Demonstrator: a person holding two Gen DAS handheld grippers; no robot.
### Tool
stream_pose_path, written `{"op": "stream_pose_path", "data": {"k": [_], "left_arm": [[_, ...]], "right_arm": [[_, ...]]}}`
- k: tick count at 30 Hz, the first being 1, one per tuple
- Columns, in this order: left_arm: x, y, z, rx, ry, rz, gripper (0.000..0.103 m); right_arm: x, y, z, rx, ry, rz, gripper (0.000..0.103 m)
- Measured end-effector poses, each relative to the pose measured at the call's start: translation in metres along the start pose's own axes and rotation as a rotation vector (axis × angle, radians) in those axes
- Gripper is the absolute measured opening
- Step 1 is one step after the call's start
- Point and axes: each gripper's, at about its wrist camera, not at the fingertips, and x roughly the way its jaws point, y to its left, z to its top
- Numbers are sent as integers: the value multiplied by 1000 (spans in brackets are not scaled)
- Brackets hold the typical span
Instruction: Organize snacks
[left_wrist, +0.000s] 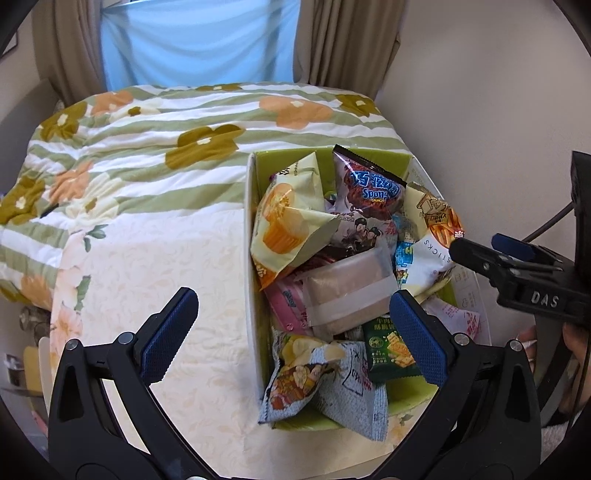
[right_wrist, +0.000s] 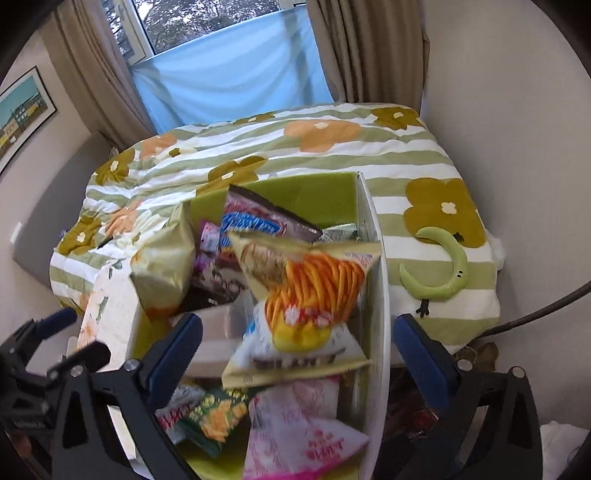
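Observation:
A white box with a green inside (left_wrist: 252, 236) (right_wrist: 373, 236) sits on a floral-clothed surface and is piled with snack packets. In the left wrist view my left gripper (left_wrist: 295, 328) is open, its fingers straddling the box's left wall, above a clear wrapped pink cake (left_wrist: 347, 291) and a green cracker packet (left_wrist: 391, 350). My right gripper (left_wrist: 456, 247) (right_wrist: 297, 354) is open over the box, its jaws wide either side of a fries-stick packet (right_wrist: 306, 299) (left_wrist: 432, 236). A cupcake packet (left_wrist: 288, 221) and a chocolate sponge packet (left_wrist: 369, 184) lie on top.
A bed with a green-striped flowered quilt (left_wrist: 147, 147) lies beyond the box. A green moon-shaped toy (right_wrist: 450, 269) lies on the quilt at the right. Curtains and a window (right_wrist: 221, 66) stand behind. A wall (left_wrist: 498, 92) runs along the right.

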Motion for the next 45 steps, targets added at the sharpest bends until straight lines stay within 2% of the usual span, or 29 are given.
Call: {"op": "stream_pose_path", "data": {"k": [8,12,19,25,32,45], "left_arm": [[-69,10,-1,16,-119,32,103],[-111,21,-11,22,-179,51,103],[-190,46,-62,34,-304,132,103],[-236,64,-104,50,-380,185,103],[-258,68,-126,66,-420,189,103],[-254,64,-128,62,-407,169,103]], "right_arm": [[-67,34,-3,-40,-141,-21,103],[-109,61,-20,-51,-219,-36,103],[-169,108,-70,-59,-323,-115,103],[-195,132,-116,-59,-361,-153,103],[-202,145,-140,-53,-367,-180,103],[-204,150,-141,-53,-371,-182,103]]}}
